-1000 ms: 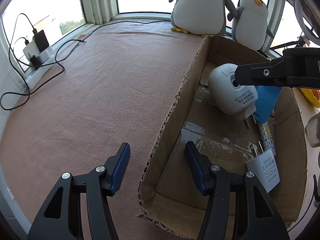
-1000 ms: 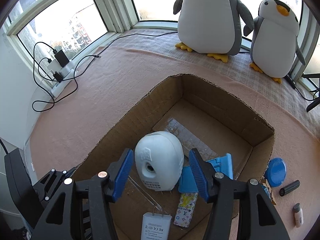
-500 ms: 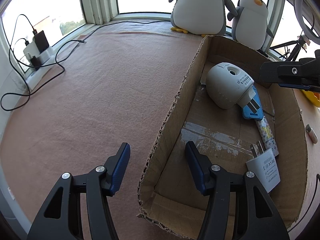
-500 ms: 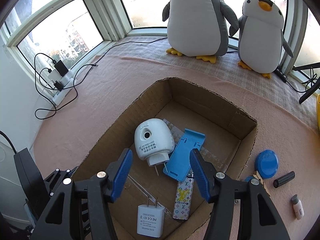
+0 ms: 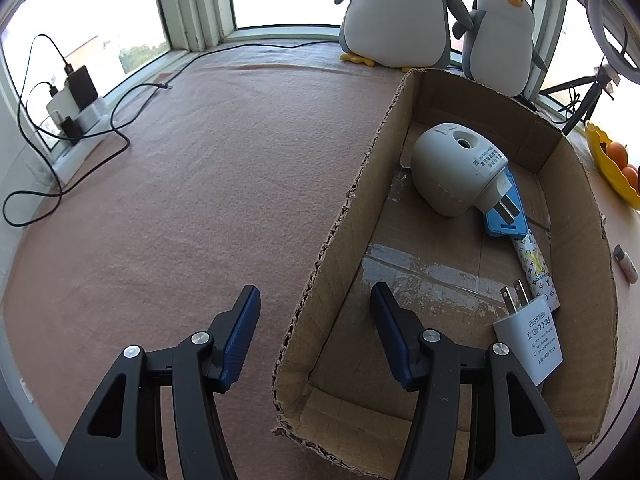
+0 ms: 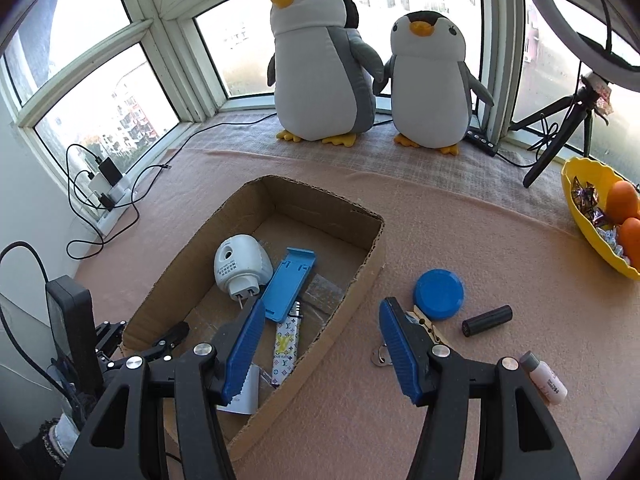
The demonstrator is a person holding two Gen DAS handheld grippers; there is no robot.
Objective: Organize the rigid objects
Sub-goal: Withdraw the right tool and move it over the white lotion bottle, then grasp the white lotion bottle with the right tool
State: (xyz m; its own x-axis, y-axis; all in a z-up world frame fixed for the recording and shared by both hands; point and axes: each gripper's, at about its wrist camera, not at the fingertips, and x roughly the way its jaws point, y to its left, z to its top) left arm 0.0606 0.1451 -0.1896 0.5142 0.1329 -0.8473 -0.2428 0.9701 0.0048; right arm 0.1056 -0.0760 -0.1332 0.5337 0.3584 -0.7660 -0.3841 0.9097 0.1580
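Cardboard box [image 6: 352, 216] holding white plug-in unit [image 6: 238, 266]; left gripper [image 5: 316, 330] jaws straddling box wall, right gripper [image 6: 322, 346] jaws open, empty

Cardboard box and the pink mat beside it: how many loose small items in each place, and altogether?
Inside the brown cardboard box: 4 (white dome-shaped plug-in device, blue plastic stand, patterned lighter, white wall charger).
On the mat: 5 (blue round lid, black cylinder, wooden clothespin, small white bottle, metal ring).
Total: 9
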